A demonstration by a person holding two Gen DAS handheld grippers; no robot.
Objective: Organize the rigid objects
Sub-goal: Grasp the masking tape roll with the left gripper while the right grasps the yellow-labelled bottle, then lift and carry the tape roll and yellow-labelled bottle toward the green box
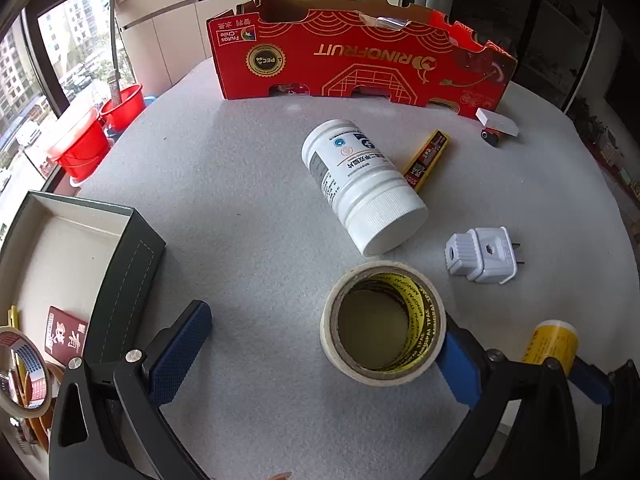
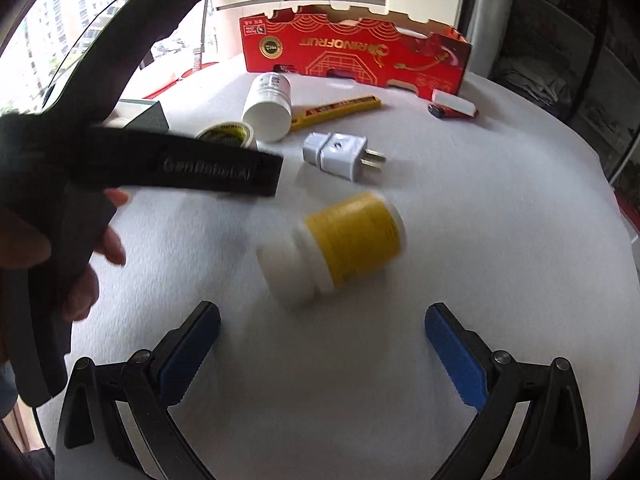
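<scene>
My left gripper (image 1: 326, 350) is open, with a roll of beige tape (image 1: 382, 322) standing between its fingers, close against the right finger (image 1: 456, 362). A white pill bottle (image 1: 360, 184) lies on its side beyond the tape. My right gripper (image 2: 322, 346) is open and empty. A yellow-labelled bottle (image 2: 334, 242) lies on its side just ahead of it, blurred; its end shows in the left wrist view (image 1: 554, 342). A dark open box (image 1: 76, 248) at the left holds a tape roll (image 1: 24, 372) and a red card (image 1: 64, 334).
On the grey table lie a white plug adapter (image 1: 482, 256), a yellow flat pack (image 1: 426, 160), a white block (image 1: 498, 122) and a small dark object (image 1: 490, 137). A red cardboard fruit box (image 1: 360, 60) stands at the far edge. Red buckets (image 1: 80, 144) sit beyond the left edge.
</scene>
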